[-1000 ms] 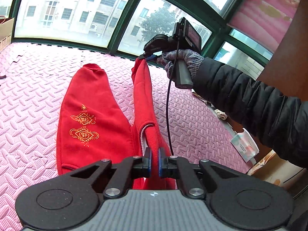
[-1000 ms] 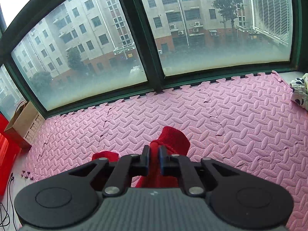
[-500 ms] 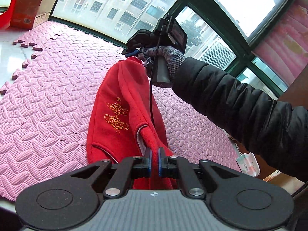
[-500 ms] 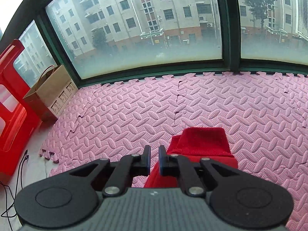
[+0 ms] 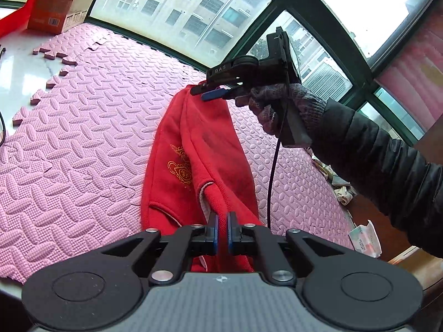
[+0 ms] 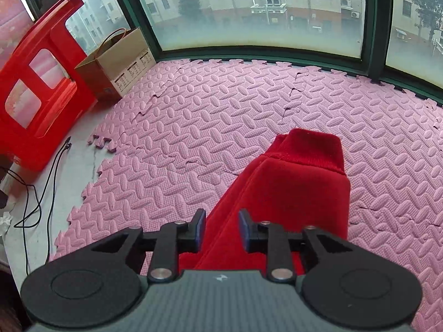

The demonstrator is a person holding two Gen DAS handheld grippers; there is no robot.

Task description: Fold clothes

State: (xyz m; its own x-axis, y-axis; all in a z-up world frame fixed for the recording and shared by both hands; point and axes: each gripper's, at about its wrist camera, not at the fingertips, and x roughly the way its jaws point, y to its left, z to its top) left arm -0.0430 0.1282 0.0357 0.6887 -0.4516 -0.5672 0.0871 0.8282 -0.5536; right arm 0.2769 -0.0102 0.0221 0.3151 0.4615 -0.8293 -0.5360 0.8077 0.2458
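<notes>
A red garment (image 5: 199, 163) with gold embroidery lies folded lengthwise on the pink foam mat (image 5: 83, 127). My left gripper (image 5: 221, 229) is shut on its near edge, with red cloth pinched between the blue pads. At the far end a gloved hand holds my right gripper (image 5: 210, 91) just over the cloth. In the right wrist view the right gripper (image 6: 221, 229) has its jaws opening. The red garment (image 6: 290, 193) lies below and between the pads, which do not press it. Its ribbed cuff (image 6: 310, 149) rests flat on the pink foam mat (image 6: 221, 110).
A brown paper bag (image 6: 121, 58) and a red plastic stool (image 6: 36, 88) stand at the mat's left edge by the windows. Black cables (image 6: 36, 193) trail over bare white floor. A paper packet (image 5: 365, 238) and rags lie off the mat's right side.
The right gripper has swung left and down, laying the far end of the garment on the mat, and its jaws have parted off the cloth. The left gripper keeps its pinch.
</notes>
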